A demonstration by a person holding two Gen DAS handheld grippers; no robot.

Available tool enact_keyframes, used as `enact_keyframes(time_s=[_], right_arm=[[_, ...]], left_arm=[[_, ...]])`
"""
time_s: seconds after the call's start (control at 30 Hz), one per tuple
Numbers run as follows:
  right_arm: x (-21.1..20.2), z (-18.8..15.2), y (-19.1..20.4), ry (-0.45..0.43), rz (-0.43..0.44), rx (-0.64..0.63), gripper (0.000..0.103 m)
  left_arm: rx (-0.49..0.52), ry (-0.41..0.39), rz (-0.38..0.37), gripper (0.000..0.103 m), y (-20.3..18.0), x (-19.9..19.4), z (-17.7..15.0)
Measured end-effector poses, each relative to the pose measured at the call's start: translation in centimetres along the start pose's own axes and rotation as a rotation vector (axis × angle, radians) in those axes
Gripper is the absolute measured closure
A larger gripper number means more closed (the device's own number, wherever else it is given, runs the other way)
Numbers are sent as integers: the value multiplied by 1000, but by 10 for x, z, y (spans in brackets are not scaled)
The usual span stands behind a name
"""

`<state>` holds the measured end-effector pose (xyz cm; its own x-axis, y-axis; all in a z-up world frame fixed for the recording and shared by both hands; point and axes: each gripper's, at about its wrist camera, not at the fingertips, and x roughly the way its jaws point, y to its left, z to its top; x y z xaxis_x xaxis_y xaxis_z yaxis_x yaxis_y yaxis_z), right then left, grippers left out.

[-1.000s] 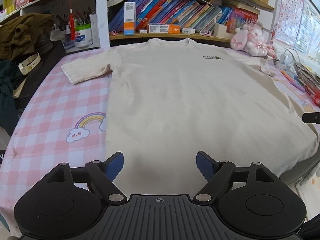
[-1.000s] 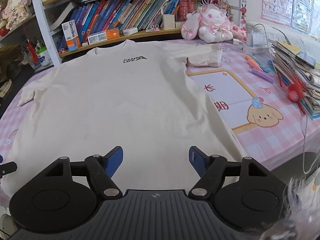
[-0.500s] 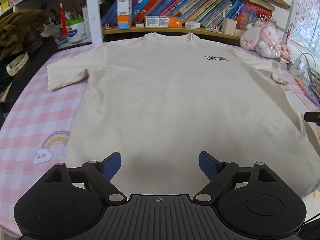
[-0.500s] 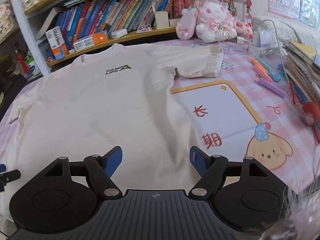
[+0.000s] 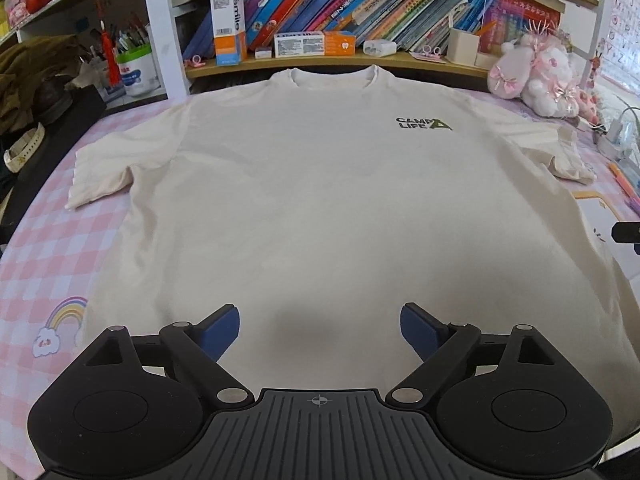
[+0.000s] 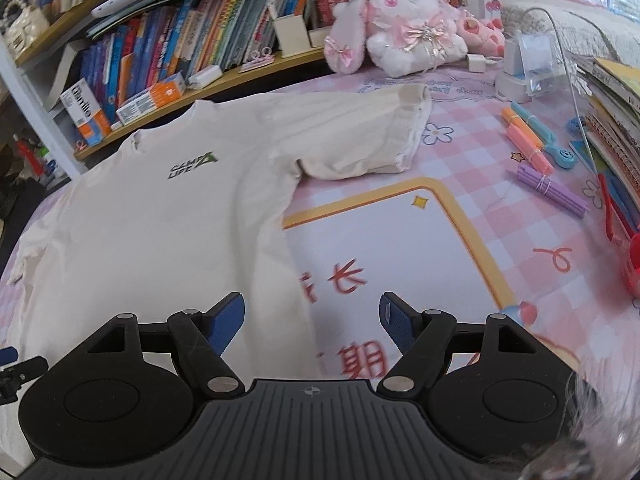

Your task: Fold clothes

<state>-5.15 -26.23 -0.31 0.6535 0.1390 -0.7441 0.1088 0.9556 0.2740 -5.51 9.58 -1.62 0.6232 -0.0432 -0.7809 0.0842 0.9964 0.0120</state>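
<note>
**Cream tee laid flat, both grippers wide open over the hem end**

So the cream T-shirt (image 5: 320, 200) is spread face-up on the pink checked tablecloth (image 5: 48, 248), collar at 12 o'clock by the bookshelf (image 5: 320, 68), hem toward the cameras. The small "CAMP LIFE" logo (image 5: 424, 123) sits around 1 o'clock in the left wrist view.

The left gripper (image 5: 320, 334) hangs over the lower middle of the shirt, blue pads spread wide, nothing between them. Can't tell how high above the cloth it is, there's just a soft shadow under it. The hem itself is hidden behind the gripper body at 6 o'clock.

The right gripper (image 6: 312, 322) is also released and empty, sitting over the shirt's side edge: one pad over fabric at 7 o'clock, the other over the printed mat (image 6: 400, 248) with red characters, partly covered by the gripper.

Sleeves: one sleeve (image 6: 368, 132) lies toward 1 o'clock in the right view, cuff rumpled. The other sleeve (image 5: 100, 176) is at 9 o'clock in the left view.

Edges are rough with the fisheye. A plush bunny (image 6: 408, 40) is at 12 to 1 o'clock, pens (image 6: 532, 148) at 2 o'clock, a book stack cut off at 3. Something blurry and pale fills the right view's 5 o'clock corner, can't make it out. A sliver of the other gripper pokes in at each frame's edge.
</note>
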Motion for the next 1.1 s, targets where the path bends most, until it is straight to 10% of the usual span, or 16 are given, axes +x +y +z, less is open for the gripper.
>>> enact_keyframes(time_s=[1.1], right_arm=[[71,67,-45,40,67,178,53]], left_arm=[[-50,48,37,0,-14,46,8]])
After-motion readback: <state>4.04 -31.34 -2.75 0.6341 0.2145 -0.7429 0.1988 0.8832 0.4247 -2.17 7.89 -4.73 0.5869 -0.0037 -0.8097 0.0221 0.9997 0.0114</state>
